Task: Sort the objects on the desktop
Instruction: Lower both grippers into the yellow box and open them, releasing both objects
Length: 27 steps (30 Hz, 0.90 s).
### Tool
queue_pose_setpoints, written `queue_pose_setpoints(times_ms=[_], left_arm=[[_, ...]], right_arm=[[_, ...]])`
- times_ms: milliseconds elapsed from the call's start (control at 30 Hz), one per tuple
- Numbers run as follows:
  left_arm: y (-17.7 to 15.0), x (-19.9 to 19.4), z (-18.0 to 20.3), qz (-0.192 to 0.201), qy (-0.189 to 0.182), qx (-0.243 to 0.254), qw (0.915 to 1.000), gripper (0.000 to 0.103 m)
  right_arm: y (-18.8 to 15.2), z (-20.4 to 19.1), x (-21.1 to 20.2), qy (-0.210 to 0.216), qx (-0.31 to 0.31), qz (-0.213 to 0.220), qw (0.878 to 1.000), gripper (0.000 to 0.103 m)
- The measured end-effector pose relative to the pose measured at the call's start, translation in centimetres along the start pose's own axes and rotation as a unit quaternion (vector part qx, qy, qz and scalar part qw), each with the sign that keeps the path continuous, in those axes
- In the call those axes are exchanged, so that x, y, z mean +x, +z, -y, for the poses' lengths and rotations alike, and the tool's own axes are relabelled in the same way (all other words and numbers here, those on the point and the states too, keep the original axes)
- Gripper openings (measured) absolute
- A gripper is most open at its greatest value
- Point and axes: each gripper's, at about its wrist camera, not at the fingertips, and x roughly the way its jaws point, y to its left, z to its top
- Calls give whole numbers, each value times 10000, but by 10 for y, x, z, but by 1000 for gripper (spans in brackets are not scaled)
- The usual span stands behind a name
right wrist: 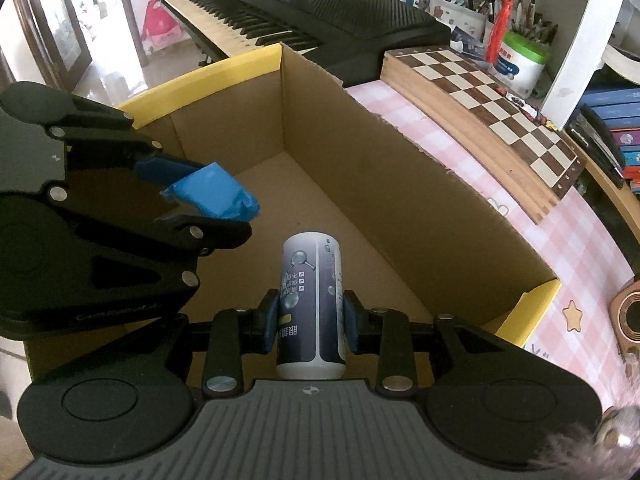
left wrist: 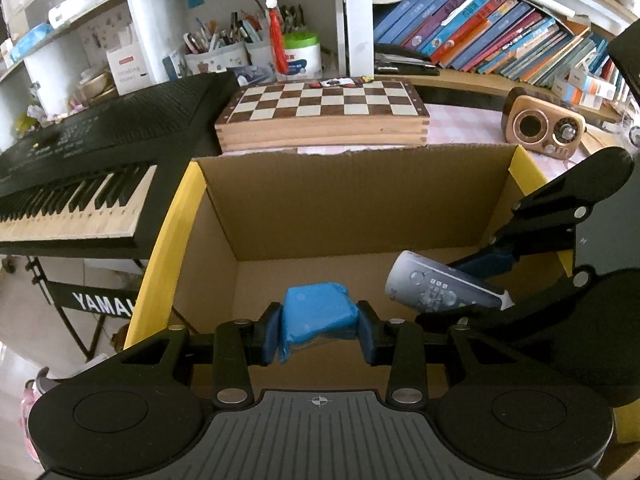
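Both grippers loaded over the cardboard box (left wrist: pixel 360 208).
Left gripper (left wrist: pixel 318 330) clamps a crumpled blue packet (left wrist: pixel 318 314); right gripper (right wrist: pixel 308 326) clamps a grey-and-navy printed tube (right wrist: pixel 312 300); keyboard stand (left wrist: pixel 102 304) reads "YAMAH".

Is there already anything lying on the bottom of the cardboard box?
No, the box floor is bare; packet and bottle are held above it.

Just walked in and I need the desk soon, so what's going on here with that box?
A person is sorting desk items into an open cardboard box. The left hand-held gripper is shut on a blue packet, and the right hand-held gripper is shut on a grey-and-white canister. Both are held over the box's inside, not yet released. The box floor that shows is bare.
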Motion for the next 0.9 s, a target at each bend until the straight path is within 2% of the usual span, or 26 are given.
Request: queue_pose_setpoints(times_ms=[67,133,200,300,567,900], left_arm=[[2,-1,0,30,12,9,10000,44],[4,-4,-1,114,116,-24,9999,55],[6,-11,-5,285,102,-131,9995,74],[7,-29,-10,675,18,-281,9973,86],[1,-72,-6,1272,18,-422,9910,88],[-17,-110,2,1625,-6,-428,9858,92]], right_arm=[[-1,0,-1,-67,32,46,10000,30],[-1,0,-4,-137,19,133,9998,31],[-2,1,-10,-167,-1,276,9995,34],[-2,6,-25,-165,150,542,9983,39],[-19,7,-74,-556,646,1166,9895,41],[-52,-12,-121,-958,1069,1614,9764,41]])
